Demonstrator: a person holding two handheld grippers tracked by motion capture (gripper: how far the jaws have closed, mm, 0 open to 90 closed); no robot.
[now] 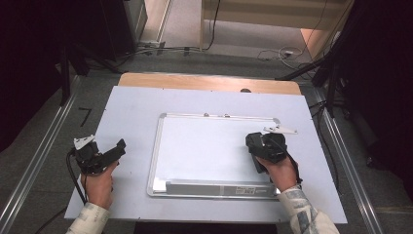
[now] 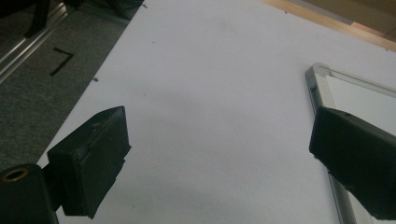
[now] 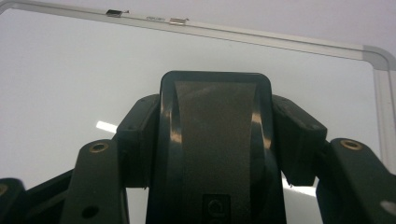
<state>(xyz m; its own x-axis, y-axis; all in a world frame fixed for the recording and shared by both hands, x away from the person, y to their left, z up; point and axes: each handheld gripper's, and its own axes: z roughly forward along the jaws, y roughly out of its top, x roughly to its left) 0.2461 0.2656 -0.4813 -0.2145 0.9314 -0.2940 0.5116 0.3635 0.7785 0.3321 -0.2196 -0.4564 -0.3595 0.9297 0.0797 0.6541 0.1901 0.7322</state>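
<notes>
- Black eraser (image 3: pixel 215 149): you are gripping it between the closed jaws of your right gripper (image 1: pixel 265 146), its long axis running straight out along the jaws, its felt face lying over the whiteboard (image 1: pixel 204 146).
- Whiteboard: it is lying flat directly under the eraser, long sides running across the table (image 1: pixel 131 107); the eraser is sitting over its right-hand part.
- Left gripper (image 1: pixel 104 155): you are keeping its jaws wide apart and empty, off the board's left edge, the farther hand.
</notes>
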